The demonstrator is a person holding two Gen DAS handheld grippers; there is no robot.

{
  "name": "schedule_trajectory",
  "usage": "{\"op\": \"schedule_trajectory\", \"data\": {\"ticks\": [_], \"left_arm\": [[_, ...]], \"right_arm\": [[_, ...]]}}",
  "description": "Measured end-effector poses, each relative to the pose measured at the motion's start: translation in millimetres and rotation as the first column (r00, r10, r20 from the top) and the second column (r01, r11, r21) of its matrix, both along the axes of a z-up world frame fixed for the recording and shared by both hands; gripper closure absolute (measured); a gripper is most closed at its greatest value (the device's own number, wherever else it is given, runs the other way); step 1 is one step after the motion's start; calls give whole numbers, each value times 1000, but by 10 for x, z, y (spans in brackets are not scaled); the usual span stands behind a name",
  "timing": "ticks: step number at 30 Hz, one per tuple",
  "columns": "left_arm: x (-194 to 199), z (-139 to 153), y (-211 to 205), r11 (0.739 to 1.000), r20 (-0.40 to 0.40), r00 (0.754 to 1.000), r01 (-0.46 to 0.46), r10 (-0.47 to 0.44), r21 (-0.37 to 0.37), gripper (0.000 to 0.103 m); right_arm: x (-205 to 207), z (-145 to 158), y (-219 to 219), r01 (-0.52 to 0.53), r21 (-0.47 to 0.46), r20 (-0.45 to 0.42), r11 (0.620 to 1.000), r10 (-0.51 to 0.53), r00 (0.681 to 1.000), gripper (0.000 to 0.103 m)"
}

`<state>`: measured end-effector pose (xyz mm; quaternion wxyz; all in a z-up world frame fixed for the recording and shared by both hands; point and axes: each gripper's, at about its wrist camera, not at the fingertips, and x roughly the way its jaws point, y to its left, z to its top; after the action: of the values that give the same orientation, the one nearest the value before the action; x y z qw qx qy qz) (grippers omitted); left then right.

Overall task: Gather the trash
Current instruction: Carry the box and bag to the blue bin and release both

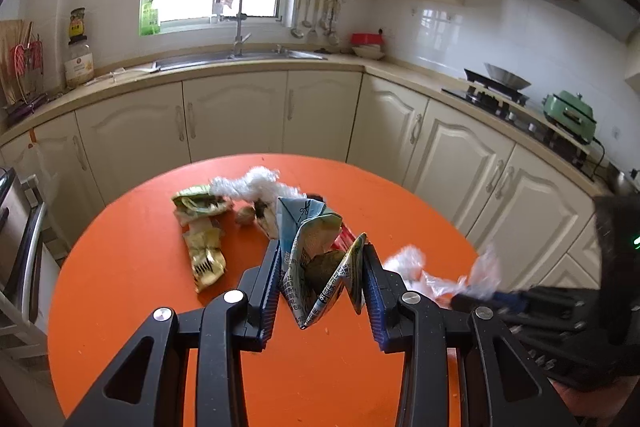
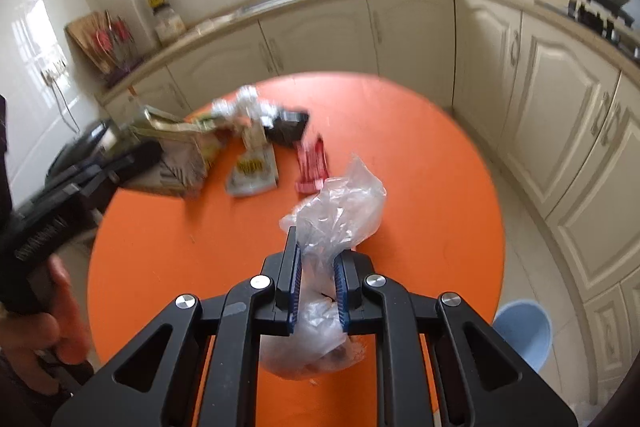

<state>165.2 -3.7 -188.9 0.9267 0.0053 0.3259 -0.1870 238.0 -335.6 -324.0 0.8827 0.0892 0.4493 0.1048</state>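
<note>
Left gripper [image 1: 320, 275] jaws clamped on a crumpled pale-blue printed paper carton [image 1: 316, 259] above the round orange table [image 1: 132, 291], other wrappers beyond — right gripper [image 2: 316, 271] jaws pinching a clear crinkled plastic bag [image 2: 340, 211] over that table, pale-blue bin [image 2: 524, 327] below its edge.

Left wrist: looks down along its fingers [image 1: 276, 267], close over the orange table [image 1: 140, 267].
Right wrist: same downward angle, close.
Shared: table, sink cabinets [image 2: 320, 31].

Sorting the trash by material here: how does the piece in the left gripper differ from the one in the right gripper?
The crumpled printed carton in the left gripper is opaque, stiff and folded into sharp creases; the clear plastic bag in the right gripper is see-through, soft and bunched. The carton carries print; the bag is plain. Both are clamped above the orange table.
</note>
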Motion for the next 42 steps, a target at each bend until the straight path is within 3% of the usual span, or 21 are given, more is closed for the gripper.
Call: {"op": "schedule_trajectory", "data": {"ticks": [3, 4, 5, 7, 8, 11, 12, 13, 16, 21, 31, 37, 42], "left_arm": [[-3, -102, -7, 1000, -34, 999, 4, -4, 6, 70], [8, -115, -5, 1000, -42, 999, 4, -4, 6, 70], [34, -134, 20, 1000, -53, 999, 7, -6, 5, 70], [48, -127, 5, 1000, -59, 998, 5, -4, 9, 70], [47, -132, 15, 1000, -63, 998, 5, -4, 10, 70], [93, -109, 16, 1000, -64, 998, -3, 4, 12, 70], [105, -101, 26, 1000, -66, 998, -6, 7, 10, 70], [114, -103, 14, 1000, -65, 998, -8, 9, 11, 70], [81, -97, 8, 1000, -56, 998, -7, 8, 15, 70], [9, -31, -65, 1000, -36, 999, 16, -16, 9, 70], [-181, 247, -535, 992, 38, 991, 128, -128, 6, 70], [-292, 366, -1033, 970, 69, 968, 243, -243, 1, 70], [-335, 392, -1524, 935, 71, 933, 353, -352, -11, 70]], "right_arm": [[19, -218, 28, 0, -20, -58, 1000, -2, 998, 85], [41, -266, 35, 8, -34, -64, 999, -10, 998, 79], [50, -280, 20, 14, -39, -64, 999, -16, 998, 66], [122, -318, 8, 13, -16, -83, 1000, -15, 996, 50], [148, -322, 6, 12, -7, -84, 1000, -12, 996, 46], [258, -389, 76, -11, -52, -97, 999, 6, 995, 48], [285, -443, 134, -29, -81, -110, 996, 20, 994, 55], [286, -447, 182, -37, -138, -86, 990, 26, 996, 69], [265, -449, 129, -45, -81, -94, 996, 37, 995, 74], [119, -325, -40, -2, -27, -52, 1000, 0, 999, 75], [-276, 275, -644, 117, -1, 76, 993, -117, 990, 75], [-613, 571, -1303, 250, -5, 138, 968, -247, 959, 75], [-880, 669, -1835, 364, -18, 154, 931, -357, 921, 75]]}}
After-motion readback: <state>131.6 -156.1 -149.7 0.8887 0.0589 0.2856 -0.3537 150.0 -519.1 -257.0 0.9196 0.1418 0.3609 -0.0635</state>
